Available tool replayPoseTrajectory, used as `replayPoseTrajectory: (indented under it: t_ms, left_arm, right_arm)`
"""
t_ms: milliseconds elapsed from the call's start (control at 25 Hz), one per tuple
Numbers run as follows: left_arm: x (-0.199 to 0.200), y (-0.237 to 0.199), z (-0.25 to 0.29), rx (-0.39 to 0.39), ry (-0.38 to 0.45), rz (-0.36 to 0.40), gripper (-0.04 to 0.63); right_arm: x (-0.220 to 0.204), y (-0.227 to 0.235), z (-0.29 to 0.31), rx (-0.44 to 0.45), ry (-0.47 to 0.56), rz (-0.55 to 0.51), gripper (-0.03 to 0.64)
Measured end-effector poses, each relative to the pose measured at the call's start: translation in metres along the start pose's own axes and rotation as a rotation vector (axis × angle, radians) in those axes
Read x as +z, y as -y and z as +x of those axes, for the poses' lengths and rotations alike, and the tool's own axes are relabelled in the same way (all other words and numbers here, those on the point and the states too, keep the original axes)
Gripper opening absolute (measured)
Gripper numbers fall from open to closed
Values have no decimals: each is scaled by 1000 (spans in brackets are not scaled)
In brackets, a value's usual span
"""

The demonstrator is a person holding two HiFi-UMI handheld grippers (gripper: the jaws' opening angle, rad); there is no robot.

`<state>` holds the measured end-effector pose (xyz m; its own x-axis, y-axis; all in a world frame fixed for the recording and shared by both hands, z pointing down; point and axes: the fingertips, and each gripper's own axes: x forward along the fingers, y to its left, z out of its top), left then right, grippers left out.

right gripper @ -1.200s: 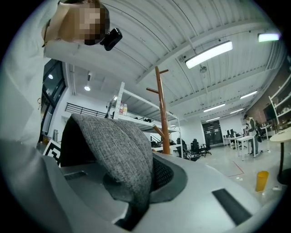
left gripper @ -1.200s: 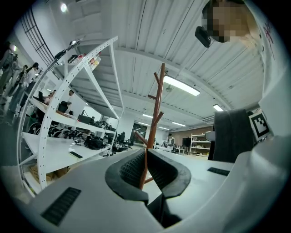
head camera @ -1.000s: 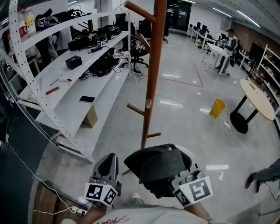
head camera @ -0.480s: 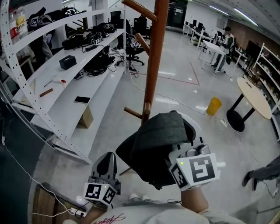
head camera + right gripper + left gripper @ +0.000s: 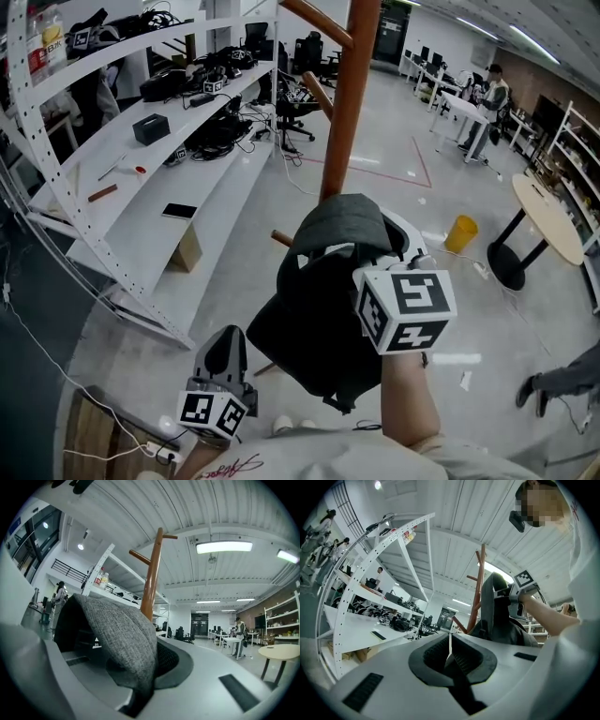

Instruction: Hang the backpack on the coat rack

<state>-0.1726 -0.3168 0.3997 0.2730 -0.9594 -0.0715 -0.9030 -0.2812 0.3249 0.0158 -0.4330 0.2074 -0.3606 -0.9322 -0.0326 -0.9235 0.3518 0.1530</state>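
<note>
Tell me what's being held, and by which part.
Right gripper pinches the backpack by a grey fabric fold near its top; left gripper shut, empty.

Entry one, the brown wooden coat rack pole (image 5: 349,103): your head view cuts its top off at the upper edge, and the dark grey fabric backpack (image 5: 323,309) hides its lower stretch. Entry two, your right gripper (image 5: 149,677): its jaw tips are buried under the backpack's grey woven fold. Entry three, the small loose items (image 5: 138,170) on the white perforated shelving (image 5: 141,220): too small for you to name.
</note>
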Motion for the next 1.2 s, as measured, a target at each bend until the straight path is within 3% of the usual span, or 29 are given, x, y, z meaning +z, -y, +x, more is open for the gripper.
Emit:
replayPoseTrajectory:
  t_ms: [280, 1000, 1200]
  left_arm:
    - [-10, -2, -4, 19, -14, -19, 25]
    - [-22, -11, -15, 48, -49, -37, 25]
    - [-25, -16, -18, 60, -59, -42, 25]
  right_arm:
    - [-40, 16, 23, -42, -97, -9, 21]
    - [-140, 3, 32, -4, -281, 148, 21]
    - [-151, 0, 34, -2, -300, 146, 21]
